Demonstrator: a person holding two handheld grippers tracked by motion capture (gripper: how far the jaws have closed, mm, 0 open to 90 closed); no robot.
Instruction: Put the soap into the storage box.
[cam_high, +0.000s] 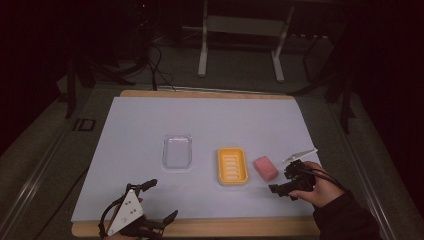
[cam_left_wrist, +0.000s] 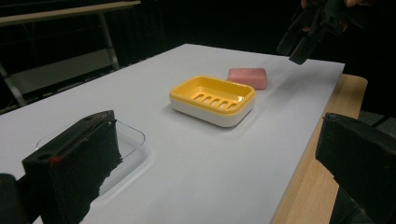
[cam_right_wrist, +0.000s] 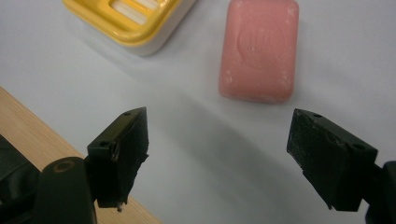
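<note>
Dark room, metal stand at the back; pale sheet over a wooden surface (cam_high: 200, 94).

Item: pink soap bar (cam_high: 265, 168), lying flat just right of the yellow soap dish (cam_high: 232, 166). Likely light, firm, slick when pressed; best pinched across its short sides.

Right claw (cam_right_wrist: 217, 154): jaws spread wide, empty, above and just short of the bar.

Left claw (cam_high: 156, 200): open, idle at the near edge.

Clear lid (cam_high: 177, 151): outline faint. Underside of the bar hidden.

Dim overall; room beyond tabletop (cam_high: 150, 125) near black. Soft overhead light, faint shadows. Near jaws blurred in both gripper views. No glare.
</note>
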